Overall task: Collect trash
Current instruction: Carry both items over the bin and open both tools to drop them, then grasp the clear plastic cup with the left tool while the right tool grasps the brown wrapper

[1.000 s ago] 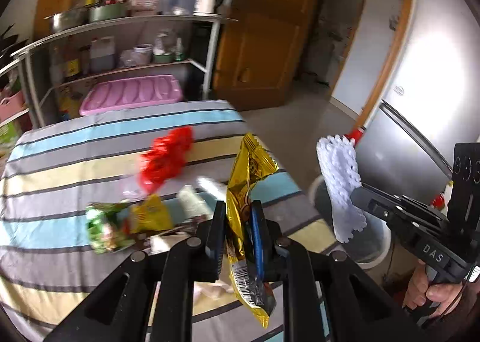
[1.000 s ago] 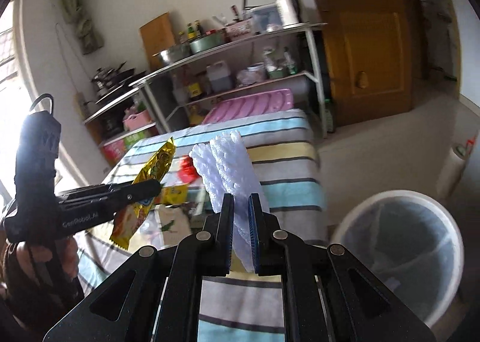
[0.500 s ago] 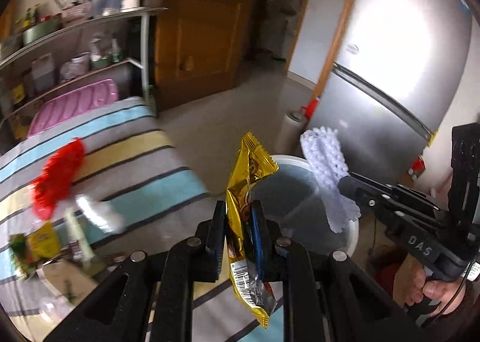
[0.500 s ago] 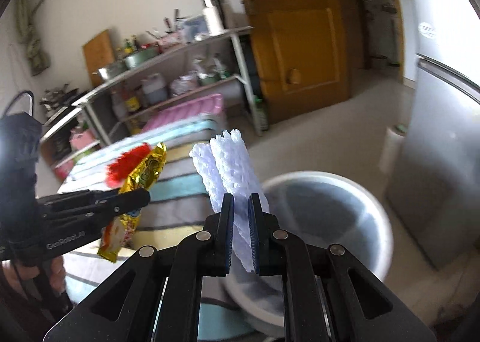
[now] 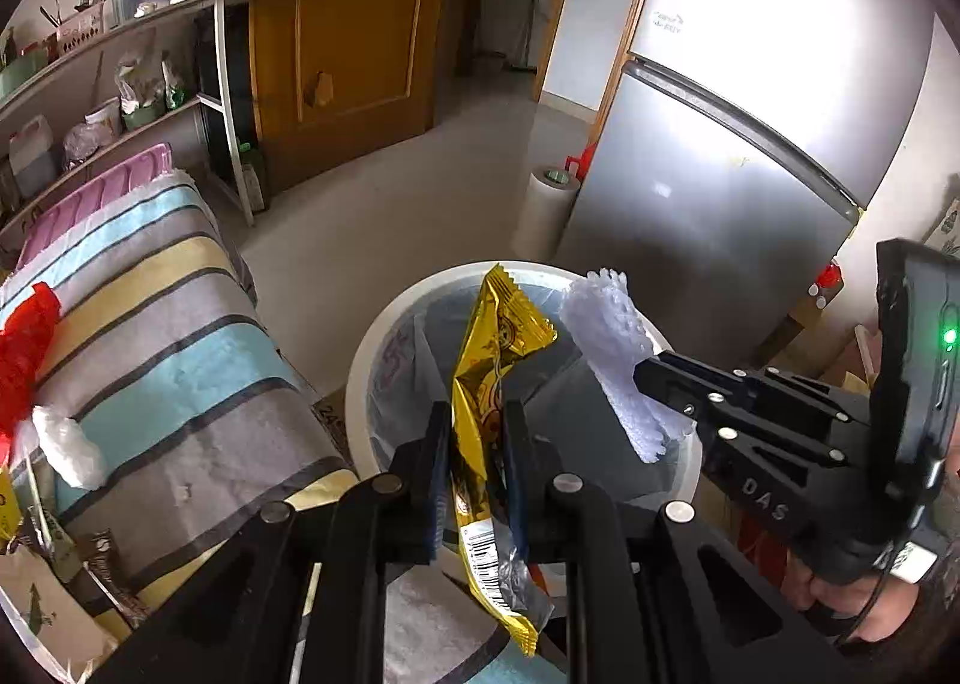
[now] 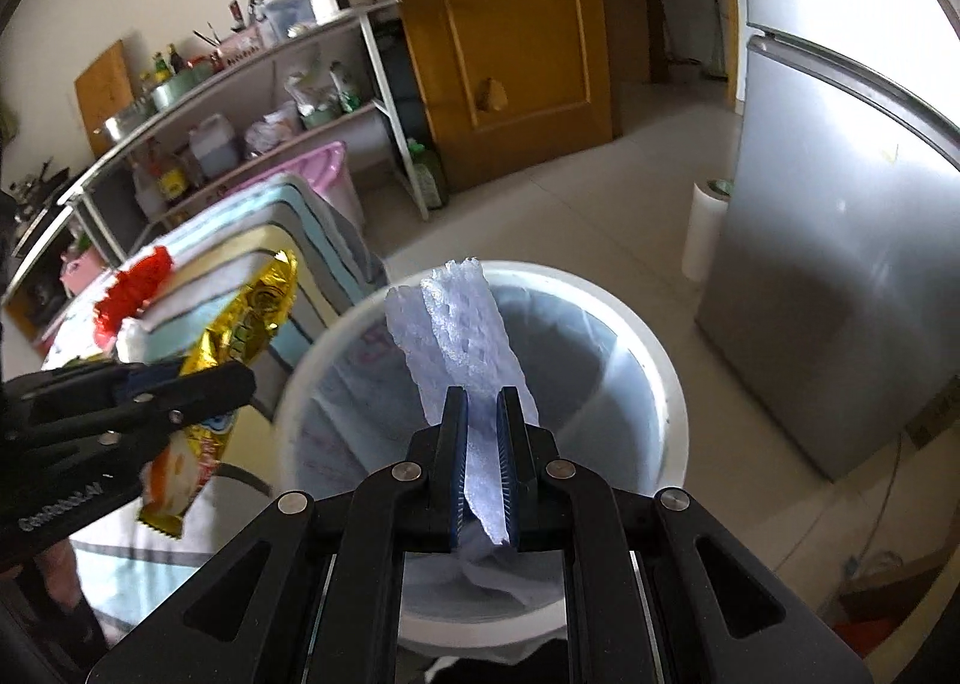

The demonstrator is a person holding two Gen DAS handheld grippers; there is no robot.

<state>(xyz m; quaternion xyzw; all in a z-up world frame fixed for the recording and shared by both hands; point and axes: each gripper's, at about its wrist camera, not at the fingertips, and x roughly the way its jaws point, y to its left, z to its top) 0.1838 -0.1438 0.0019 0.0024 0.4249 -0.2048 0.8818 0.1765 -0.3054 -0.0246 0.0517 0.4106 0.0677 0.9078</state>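
Left wrist view. My left claw [image 5: 475, 447] is clamped on a gold wrapper [image 5: 492, 378], pinched mid-length, top end standing up, barcode end hanging below the fingers. The wrapper sits over the near part of the white bin [image 5: 384, 336], which has a bluish liner. My right claw [image 5: 645, 378] comes in from the right, closed on a white foam net [image 5: 612, 336] held above the bin mouth. To the left, the striped worktop [image 5: 168, 336] carries a red bag [image 5: 24, 348], a clear plastic scrap [image 5: 69, 447] and a few packets at the lower edge; these are left to collect.

Right wrist view. Right claw [image 6: 482, 459] shut tight on the foam net [image 6: 462, 336], net upright and framed by the bin [image 6: 654, 360] opening. Left claw [image 6: 240, 378] at left with the wrapper [image 6: 240, 336]; from here it looks closer to the bin rim than to the middle, though the lens distortion makes that hard to judge.

Step in hand, as I judge it: drop both pieces.
- Foam net: light, may cling to the pads or drift; I would lower it slightly and open wide.
- Wrapper: I would bring it further over the opening first, since its long tail could catch the rim or slide down outside.
- Keep the two claws apart when opening.
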